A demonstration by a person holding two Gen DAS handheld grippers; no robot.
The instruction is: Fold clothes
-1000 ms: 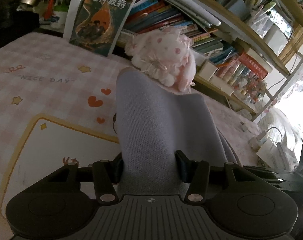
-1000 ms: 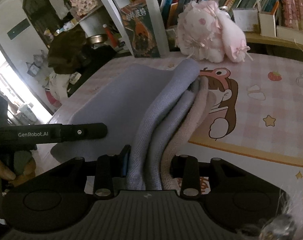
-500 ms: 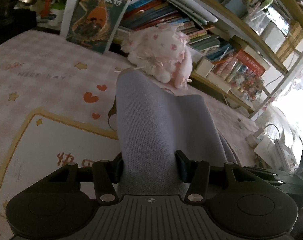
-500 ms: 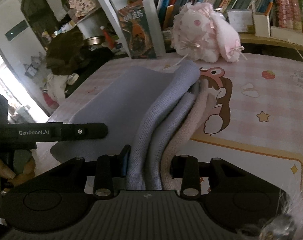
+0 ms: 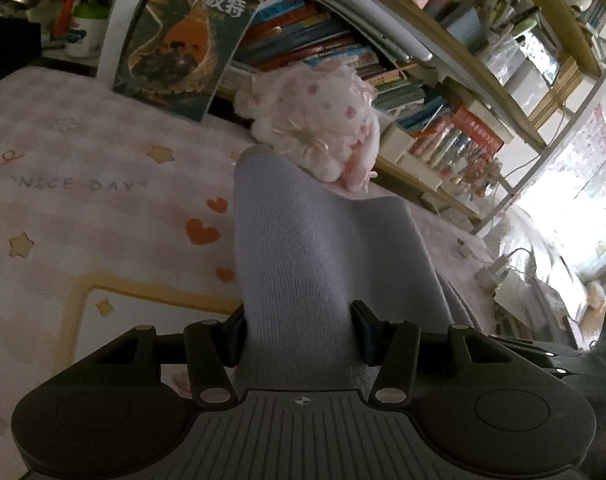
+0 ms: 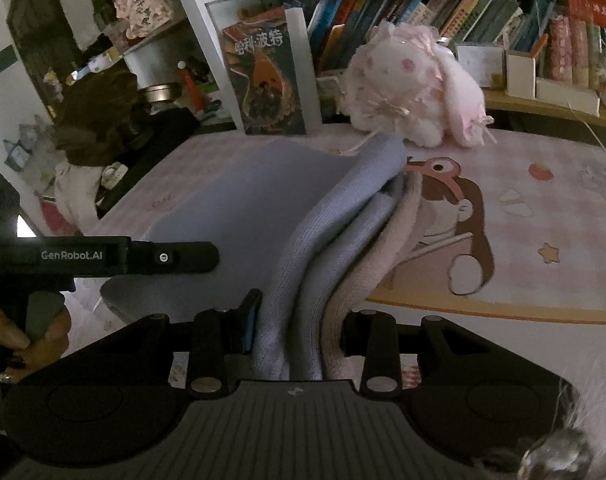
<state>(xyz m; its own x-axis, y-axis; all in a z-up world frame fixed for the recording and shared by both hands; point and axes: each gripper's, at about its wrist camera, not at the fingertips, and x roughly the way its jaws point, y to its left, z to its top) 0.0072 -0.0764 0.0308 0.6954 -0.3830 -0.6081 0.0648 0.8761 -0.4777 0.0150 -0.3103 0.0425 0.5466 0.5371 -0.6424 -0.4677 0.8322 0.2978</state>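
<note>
Plush rabbit point(image 5: 315, 120) nearer than a second ago, both grippers point(image 5: 299, 334) point(image 6: 299, 330) clamping lavender knit point(image 5: 299, 248), pink layer point(image 6: 367, 256) only in right view

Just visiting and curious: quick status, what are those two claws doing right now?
Left gripper shut on lavender knit garment. Right gripper shut on its bunched folds. Garment draped over pink bedspread. Plush toy sits just beyond its far edge.

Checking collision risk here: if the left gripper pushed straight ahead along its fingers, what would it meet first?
The left gripper is shut on the lavender knit garment. Beyond its fold, the pink plush toy looks first in line; depth is unclear.
</note>
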